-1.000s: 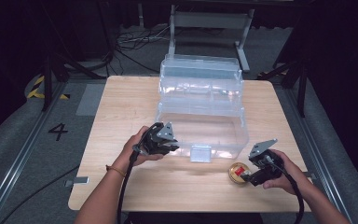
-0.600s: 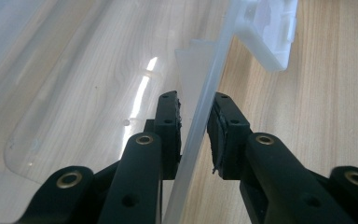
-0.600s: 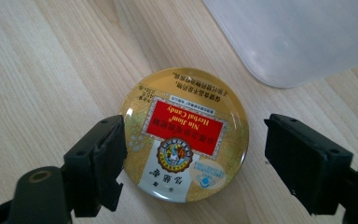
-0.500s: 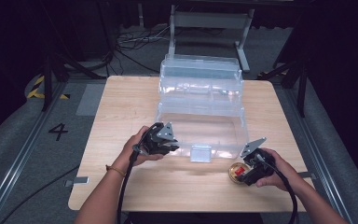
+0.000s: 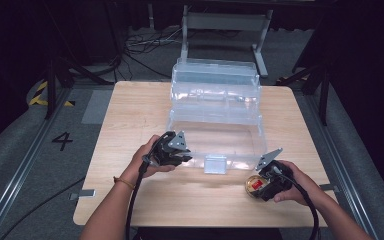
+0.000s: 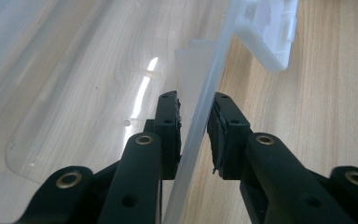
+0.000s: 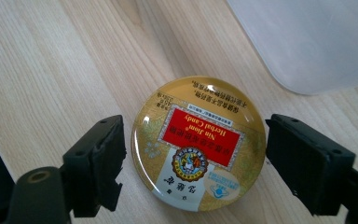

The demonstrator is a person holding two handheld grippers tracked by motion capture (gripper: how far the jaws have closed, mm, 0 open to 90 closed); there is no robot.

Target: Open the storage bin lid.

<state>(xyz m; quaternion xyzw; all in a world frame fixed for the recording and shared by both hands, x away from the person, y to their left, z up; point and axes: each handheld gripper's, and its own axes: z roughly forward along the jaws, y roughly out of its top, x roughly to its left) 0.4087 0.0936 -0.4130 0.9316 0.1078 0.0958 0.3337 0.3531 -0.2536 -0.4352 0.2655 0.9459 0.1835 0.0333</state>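
A clear plastic tiered box [image 5: 215, 100] stands open in the middle of the wooden table [image 5: 130, 115]. My left gripper [image 5: 182, 155] is at the box's front left corner. In the left gripper view my left gripper [image 6: 195, 121] is shut on the thin front wall [image 6: 216, 60] of the box, one jaw inside and one outside. A round gold candy tin [image 5: 255, 185] with a red label lies flat on the table just in front of the box's right corner. My right gripper [image 7: 196, 154] is open and low over the table, with the tin [image 7: 198, 144] between its jaws and a gap on each side.
A white latch [image 5: 215, 164] hangs from the middle of the box's front wall. The table's front edge runs close behind both hands. Bare wood lies to the left of the box. A metal frame [image 5: 225, 30] and cables sit on the floor beyond the table.
My right gripper has moved left along the table's front until its open jaws straddle the tin. The left gripper has kept its hold on the box wall.
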